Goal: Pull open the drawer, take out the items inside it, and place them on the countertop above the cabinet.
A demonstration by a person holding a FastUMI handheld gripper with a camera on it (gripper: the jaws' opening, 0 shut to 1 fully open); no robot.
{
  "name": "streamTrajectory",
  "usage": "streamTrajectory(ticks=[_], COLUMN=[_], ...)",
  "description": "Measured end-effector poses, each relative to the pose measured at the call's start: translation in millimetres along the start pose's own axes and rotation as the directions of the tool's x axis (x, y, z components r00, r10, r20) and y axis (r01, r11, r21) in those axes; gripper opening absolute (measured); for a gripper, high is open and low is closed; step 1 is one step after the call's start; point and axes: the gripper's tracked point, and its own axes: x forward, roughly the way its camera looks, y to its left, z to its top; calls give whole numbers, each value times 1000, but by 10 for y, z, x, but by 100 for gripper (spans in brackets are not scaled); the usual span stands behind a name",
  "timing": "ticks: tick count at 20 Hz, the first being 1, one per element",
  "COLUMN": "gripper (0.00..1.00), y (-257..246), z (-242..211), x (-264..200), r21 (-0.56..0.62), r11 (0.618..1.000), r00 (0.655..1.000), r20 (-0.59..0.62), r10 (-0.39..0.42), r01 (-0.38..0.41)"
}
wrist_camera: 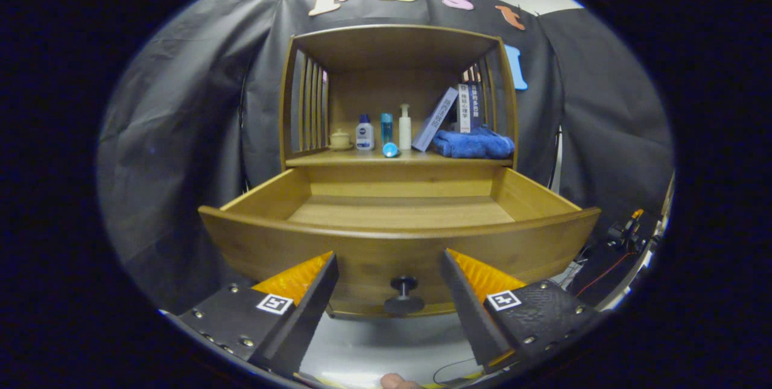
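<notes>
**Drawer Out, Nothing Visible on Its Floor**

Looking along the fingers in the gripper view, the gripper stands wide open and holds nothing; its two fingers flank the drawer knob without touching it, the knob sitting in the gap between them. The drawer is pulled well out of the cabinet, its front panel just ahead of the fingertips. The part of the drawer floor that shows beyond the front panel is bare wood; whatever may lie tucked close behind the panel is hidden, so I cannot tell whether an item remains.

On the countertop above the drawer stand a small lidded jar, a white bottle, a blue tube, a pump bottle, leaning books and a folded blue towel, with a round blue cap lying near the front edge.

The drawer looks stiff and fairly heavy, best moved by the knob alone. The bottles would likely be light, hard and slippery, asking for a grip across the body; the towel is soft and should take a pinch anywhere.
</notes>
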Motion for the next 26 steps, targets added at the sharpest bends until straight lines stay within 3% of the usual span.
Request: streamTrajectory(ticks=[4,7,16,26], gripper=[100,100,99,99], y=[46,-70,-42,-56], z=[-252,-308,-178,47], x=[119,222,378,1005], r21=[21,27,52,82], r11=[1000,999,998,997], r00=[999,999,996,995], r20=[-44,-26,81,94], r10=[12,-24,-47,-19], r01=[-11,25,43,11])
